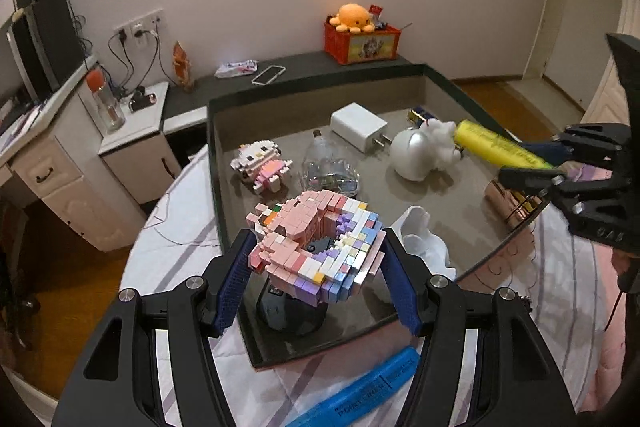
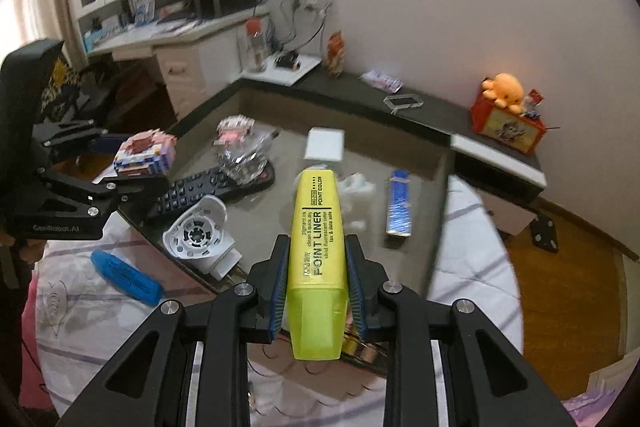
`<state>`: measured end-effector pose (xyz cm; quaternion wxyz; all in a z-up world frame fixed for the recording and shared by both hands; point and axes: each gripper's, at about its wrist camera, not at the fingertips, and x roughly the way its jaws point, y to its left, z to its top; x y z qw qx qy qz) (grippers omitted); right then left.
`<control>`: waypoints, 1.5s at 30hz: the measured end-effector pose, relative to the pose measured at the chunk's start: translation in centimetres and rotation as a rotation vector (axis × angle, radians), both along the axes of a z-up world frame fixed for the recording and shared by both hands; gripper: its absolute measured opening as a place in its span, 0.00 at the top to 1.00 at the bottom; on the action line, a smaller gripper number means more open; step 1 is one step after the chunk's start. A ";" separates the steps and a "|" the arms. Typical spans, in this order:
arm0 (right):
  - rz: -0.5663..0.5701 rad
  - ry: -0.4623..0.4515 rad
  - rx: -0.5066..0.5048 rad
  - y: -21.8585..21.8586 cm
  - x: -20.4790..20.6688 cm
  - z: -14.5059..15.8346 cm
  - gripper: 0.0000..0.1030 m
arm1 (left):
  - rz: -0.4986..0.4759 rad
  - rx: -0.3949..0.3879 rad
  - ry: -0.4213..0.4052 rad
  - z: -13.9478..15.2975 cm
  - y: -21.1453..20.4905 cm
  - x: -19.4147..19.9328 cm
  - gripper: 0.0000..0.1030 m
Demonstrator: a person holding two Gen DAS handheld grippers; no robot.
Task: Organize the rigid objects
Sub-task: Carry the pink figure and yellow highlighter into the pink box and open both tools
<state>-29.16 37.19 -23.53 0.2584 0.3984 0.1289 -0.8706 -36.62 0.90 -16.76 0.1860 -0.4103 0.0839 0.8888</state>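
Observation:
My left gripper point(image 1: 318, 237) is shut on a pink and purple brick figure point(image 1: 316, 247) and holds it above the near corner of a dark-rimmed tray point(image 1: 216, 155). In the right wrist view the same left gripper point(image 2: 132, 163) and brick figure point(image 2: 144, 155) show at the left. My right gripper point(image 2: 317, 239) is shut on a yellow highlighter point(image 2: 318, 223), whose body points out over the tray. From the left wrist view the right gripper point(image 1: 536, 159) with the yellow highlighter point(image 1: 496, 145) hangs over the tray's right side.
In the tray lie a white charger point(image 1: 359, 125), a small white and pink brick figure point(image 1: 260, 163), a clear bottle point(image 1: 326, 167), a silver and white figurine point(image 1: 420, 153), a remote point(image 2: 200, 191), a white plastic part point(image 2: 200, 231) and a blue box point(image 2: 400, 203). A blue highlighter point(image 1: 368, 387) lies on the sheet.

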 end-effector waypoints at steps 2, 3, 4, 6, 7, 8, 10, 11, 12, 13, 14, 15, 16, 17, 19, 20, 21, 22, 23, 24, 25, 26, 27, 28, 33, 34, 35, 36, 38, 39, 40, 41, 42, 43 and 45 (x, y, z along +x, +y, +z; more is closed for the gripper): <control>0.019 -0.031 0.003 -0.7 -0.5 -1.0 0.74 | -0.023 -0.002 -0.008 -0.4 0.3 0.0 0.39; 0.025 -0.044 0.009 -1.0 -0.8 -1.4 0.74 | -0.040 -0.005 -0.009 -0.6 0.7 0.1 0.38; 0.033 -0.055 0.015 -1.3 -0.9 -1.7 0.73 | -0.055 -0.010 -0.009 -0.8 1.1 0.2 0.38; 0.047 -0.069 0.021 -1.8 -1.1 -2.3 0.73 | -0.061 -0.009 -0.005 -0.9 1.5 0.1 0.38; 0.050 -0.076 0.026 -1.9 -1.2 -2.5 0.73 | -0.063 -0.008 -0.012 -1.1 1.7 -0.1 0.38; 0.052 -0.084 0.030 -2.1 -1.4 -2.7 0.73 | -0.063 -0.010 -0.013 -1.3 1.8 -0.2 0.38; 0.057 -0.100 0.034 -2.4 -1.5 -3.1 0.73 | -0.060 -0.014 -0.027 -1.8 2.0 -0.5 0.38; 0.056 -0.107 0.040 -2.5 -1.6 -3.3 0.73 | -0.059 -0.012 -0.036 -2.0 2.1 -0.7 0.38; 0.052 -0.113 0.045 -2.5 -1.7 -3.5 0.73 | -0.061 -0.009 -0.049 -2.3 2.2 -0.9 0.38; 0.046 -0.116 0.043 -2.4 -1.8 -3.5 0.73 | -0.064 -0.008 -0.060 -2.5 2.3 -1.0 0.38; 0.034 -0.118 0.055 -2.4 -1.9 -3.6 0.73 | -0.062 0.006 -0.067 -2.6 2.4 -1.0 0.38; 0.021 -0.116 0.080 -2.4 -2.0 -3.8 0.74 | -0.065 0.010 -0.073 -2.7 2.5 -1.1 0.38; 0.019 -0.120 0.070 -2.2 -2.1 -3.7 0.74 | -0.067 0.013 -0.073 -2.7 2.7 -1.1 0.38; 0.015 -0.130 0.060 -2.0 -2.1 -3.7 0.74 | -0.065 0.011 -0.072 -2.7 2.8 -1.1 0.38; 0.015 -0.135 0.054 -1.9 -2.1 -3.7 0.74 | -0.059 0.011 -0.075 -2.8 3.0 -1.2 0.37; 0.011 -0.135 0.050 -1.9 -2.1 -3.7 0.74 | -0.059 0.014 -0.077 -2.8 3.1 -1.2 0.37; 0.007 -0.134 0.047 -1.8 -2.1 -3.7 0.74 | -0.057 0.013 -0.078 -2.7 3.0 -1.1 0.34; 0.000 -0.136 0.042 -1.7 -2.0 -3.6 0.74 | -0.057 0.003 -0.075 -2.7 3.1 -1.0 0.32; -0.003 -0.137 0.039 -1.7 -2.1 -3.7 0.73 | -0.061 -0.005 -0.068 -2.7 3.1 -0.8 0.32; -0.005 -0.135 0.037 -1.6 -2.1 -3.6 0.73 | -0.062 -0.010 -0.067 -2.7 3.1 -0.7 0.31; -0.006 -0.135 0.034 -1.6 -2.0 -3.6 0.73 | -0.060 -0.009 -0.065 -2.6 3.1 -0.6 0.31; -0.008 -0.136 0.033 -1.5 -2.0 -3.6 0.73 | -0.057 -0.006 -0.067 -2.6 3.0 -0.6 0.31; -0.010 -0.136 0.031 -1.5 -2.0 -3.5 0.73 | -0.055 -0.003 -0.070 -2.6 3.0 -0.5 0.31; -0.014 -0.140 0.027 -1.4 -2.0 -3.4 0.73 | -0.050 -0.004 -0.068 -2.4 3.0 -0.4 0.30; -0.039 -0.127 0.035 -1.2 -1.5 -2.9 0.53 | -0.031 -0.002 -0.038 -1.5 2.6 0.6 0.13; -0.056 -0.112 0.049 -1.1 -1.4 -2.7 0.46 | -0.029 0.001 -0.031 -1.2 2.5 0.9 0.12; -0.063 -0.101 0.056 -1.0 -1.2 -2.5 0.39 | -0.025 -0.002 -0.024 -1.0 2.5 1.1 0.12; -0.053 -0.099 0.044 -1.0 -0.9 -2.3 0.38 | -0.021 -0.006 -0.015 -0.8 2.4 1.4 0.11; -0.041 -0.107 0.025 -1.0 -0.4 -2.0 0.37 | -0.007 -0.011 0.002 -0.4 2.3 1.9 0.08; -0.043 -0.099 0.028 -1.0 -0.1 -1.8 0.37 | -0.001 -0.011 0.006 -0.2 2.2 2.2 0.06; -0.047 -0.087 0.035 -1.1 0.2 -1.6 0.37 | 0.006 -0.012 0.010 0.0 2.1 2.6 0.05; -0.051 -0.081 0.037 -1.1 0.3 -1.5 0.34 | 0.007 -0.013 0.012 0.2 2.0 2.9 0.05; -0.055 -0.076 0.037 -1.1 0.6 -1.3 0.29 | 0.007 -0.013 0.017 0.3 2.0 3.3 0.05; -0.060 -0.071 0.036 -1.1 0.7 -1.1 0.26 | 0.011 -0.014 0.022 0.5 1.9 3.7 0.04; -0.065 -0.060 0.032 -1.0 1.3 -0.6 0.24 | 0.016 -0.018 0.032 1.0 1.7 4.6 0.04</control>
